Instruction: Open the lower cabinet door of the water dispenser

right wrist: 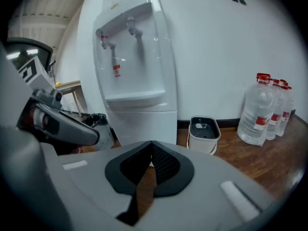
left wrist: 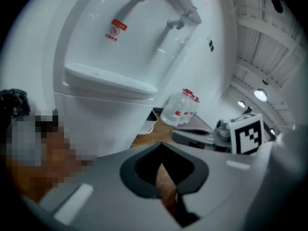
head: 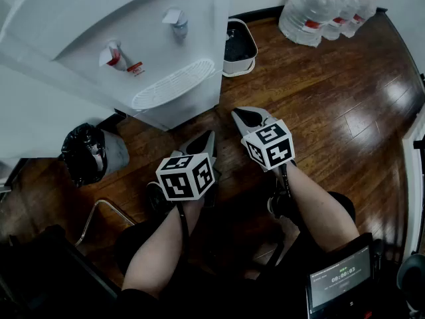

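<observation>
The white water dispenser (head: 133,38) stands at the upper left, with two taps and a grilled drip tray (head: 174,84). Its lower cabinet door (right wrist: 144,124) is closed below the tray; the same door (left wrist: 98,124) fills the left gripper view's left half. My left gripper (head: 206,139) is shut and empty, a short way in front of the cabinet's base. Beside it my right gripper (head: 247,115) is shut too, holds nothing, and points at the dispenser's right front corner. Neither touches the door. In their own views the left gripper (left wrist: 161,146) and right gripper (right wrist: 151,144) show jaws pressed together.
A small white bin (head: 239,45) sits right of the dispenser against the wall. Several large water bottles (head: 322,8) stand in the far right corner. A bin with a black bag (head: 89,153) is left of the dispenser. A metal frame (head: 99,211) and a screen (head: 340,278) are near me.
</observation>
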Tool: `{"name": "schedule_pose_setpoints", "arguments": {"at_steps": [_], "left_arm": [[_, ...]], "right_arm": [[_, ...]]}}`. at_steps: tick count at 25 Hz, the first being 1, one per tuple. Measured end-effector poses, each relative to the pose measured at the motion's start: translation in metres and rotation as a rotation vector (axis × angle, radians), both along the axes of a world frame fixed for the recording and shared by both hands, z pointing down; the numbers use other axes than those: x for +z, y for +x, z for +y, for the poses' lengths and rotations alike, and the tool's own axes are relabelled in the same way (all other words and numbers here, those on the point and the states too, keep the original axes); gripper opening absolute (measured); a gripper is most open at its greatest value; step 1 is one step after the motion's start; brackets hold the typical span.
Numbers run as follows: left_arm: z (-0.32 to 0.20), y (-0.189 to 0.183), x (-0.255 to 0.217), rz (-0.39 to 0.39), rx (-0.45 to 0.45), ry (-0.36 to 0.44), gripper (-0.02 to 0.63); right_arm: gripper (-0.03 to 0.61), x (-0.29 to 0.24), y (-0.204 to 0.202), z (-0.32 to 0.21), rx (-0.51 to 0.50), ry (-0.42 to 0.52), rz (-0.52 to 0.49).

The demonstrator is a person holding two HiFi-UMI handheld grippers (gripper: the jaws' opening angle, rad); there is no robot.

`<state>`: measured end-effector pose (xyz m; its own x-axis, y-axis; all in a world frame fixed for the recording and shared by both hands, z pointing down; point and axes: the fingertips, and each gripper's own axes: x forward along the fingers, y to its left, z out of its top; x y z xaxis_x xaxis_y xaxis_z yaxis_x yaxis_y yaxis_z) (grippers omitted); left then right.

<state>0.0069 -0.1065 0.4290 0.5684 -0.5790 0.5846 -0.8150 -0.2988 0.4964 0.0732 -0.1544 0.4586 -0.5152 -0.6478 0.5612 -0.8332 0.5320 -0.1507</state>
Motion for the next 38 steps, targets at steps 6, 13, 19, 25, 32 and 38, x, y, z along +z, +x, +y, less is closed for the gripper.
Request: {"name": "schedule_pose_setpoints", "arguments": {"at_steps": [6,13,19,25,32,38], "left_arm": [[-0.023,-0.004,0.011,-0.088,0.07,-0.01,0.021],[-0.028,-0.023,0.016,-0.122,0.158,-0.051,0.021],[-0.037,-0.035,-0.003,-0.071,0.169,-0.044,0.021],[-0.038,-0.037,-0.002,-0.073,0.178,-0.068,0.021],[-0.025,-0.033,0.003,-0.04,0.18,-0.102,0.021],[-0.024,-0.034,-0.001,-0.044,0.174,-0.089,0.021]], "right_arm": [[0.005,0.062,0.004,-0.044,-0.04,-0.102,0.086],[0.122,0.094,0.007,-0.082,-0.193,-0.169,0.184],[0.23,0.139,-0.012,-0.1,-0.438,-0.179,0.311],[0.272,0.153,-0.037,-0.124,-0.525,-0.139,0.286],[0.277,0.156,-0.04,-0.126,-0.543,-0.134,0.258],[0.254,0.158,-0.031,-0.102,-0.578,-0.17,0.298]]}}
